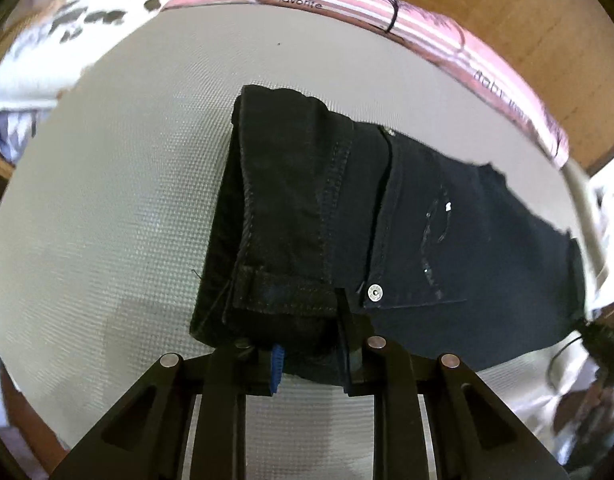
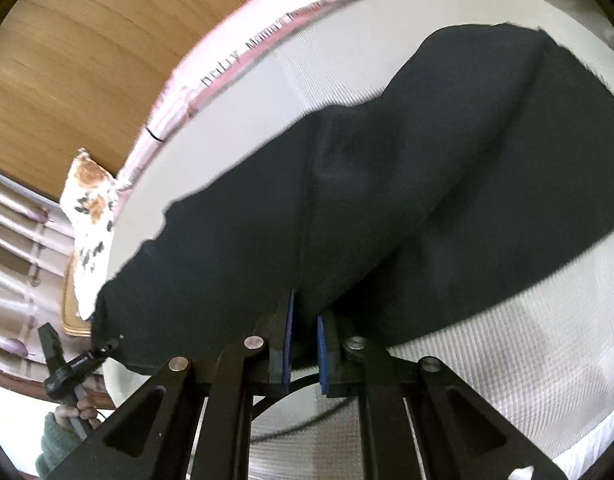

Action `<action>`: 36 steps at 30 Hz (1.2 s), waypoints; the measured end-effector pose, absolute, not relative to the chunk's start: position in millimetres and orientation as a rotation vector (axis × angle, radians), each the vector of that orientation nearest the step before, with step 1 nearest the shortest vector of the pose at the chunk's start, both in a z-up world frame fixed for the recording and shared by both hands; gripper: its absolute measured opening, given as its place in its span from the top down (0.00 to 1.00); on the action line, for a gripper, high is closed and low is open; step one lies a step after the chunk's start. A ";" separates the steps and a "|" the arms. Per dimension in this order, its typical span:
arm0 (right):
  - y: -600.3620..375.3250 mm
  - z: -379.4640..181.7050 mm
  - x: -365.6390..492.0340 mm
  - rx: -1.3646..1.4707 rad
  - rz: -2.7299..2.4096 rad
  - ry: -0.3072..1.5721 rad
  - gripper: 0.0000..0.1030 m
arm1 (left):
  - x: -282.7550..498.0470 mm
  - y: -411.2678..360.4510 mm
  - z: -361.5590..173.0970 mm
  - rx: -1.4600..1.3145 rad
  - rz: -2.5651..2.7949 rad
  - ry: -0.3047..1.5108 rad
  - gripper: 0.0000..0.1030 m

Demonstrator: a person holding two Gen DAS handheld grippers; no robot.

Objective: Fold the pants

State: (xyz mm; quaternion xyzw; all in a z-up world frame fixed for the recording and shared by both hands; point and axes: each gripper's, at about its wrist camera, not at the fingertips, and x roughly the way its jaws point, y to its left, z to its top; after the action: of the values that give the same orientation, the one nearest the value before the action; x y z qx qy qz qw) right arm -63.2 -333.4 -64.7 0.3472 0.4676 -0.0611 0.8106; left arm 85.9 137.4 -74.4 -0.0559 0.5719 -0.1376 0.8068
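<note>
Black jeans lie folded on a grey-white textured mattress. In the left wrist view the leg hems lie over the waist area, with a metal button showing. My left gripper is shut on the near edge of the folded pants. In the right wrist view the pants hang as a dark bulging fold, lifted off the mattress. My right gripper is shut on the pants' lower edge between its blue pads. The left gripper and the hand holding it show at far left there.
A pink striped blanket runs along the mattress's far edge against a wooden headboard. A white floral pillow lies at the left; it also shows in the right wrist view. A black cable loops under my right gripper.
</note>
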 end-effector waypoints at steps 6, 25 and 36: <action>-332.8 -86.2 -53.5 0.740 -0.147 1.072 0.90 | 78.0 118.5 -73.6 0.043 -0.250 1.181 0.76; -482.3 -61.0 -112.5 1.038 -0.268 0.838 0.60 | 21.9 53.2 8.9 0.211 -0.449 0.967 0.66; -544.9 -77.2 -74.8 1.095 -0.302 0.873 0.60 | -11.7 -151.7 -15.9 0.367 -0.966 0.916 0.66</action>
State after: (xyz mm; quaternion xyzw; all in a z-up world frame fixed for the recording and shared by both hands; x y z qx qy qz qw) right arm -74.8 -544.9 -77.2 0.5018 0.4002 -0.1383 0.7543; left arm -11.7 -151.7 -15.9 0.1694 0.4226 -0.4454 0.7709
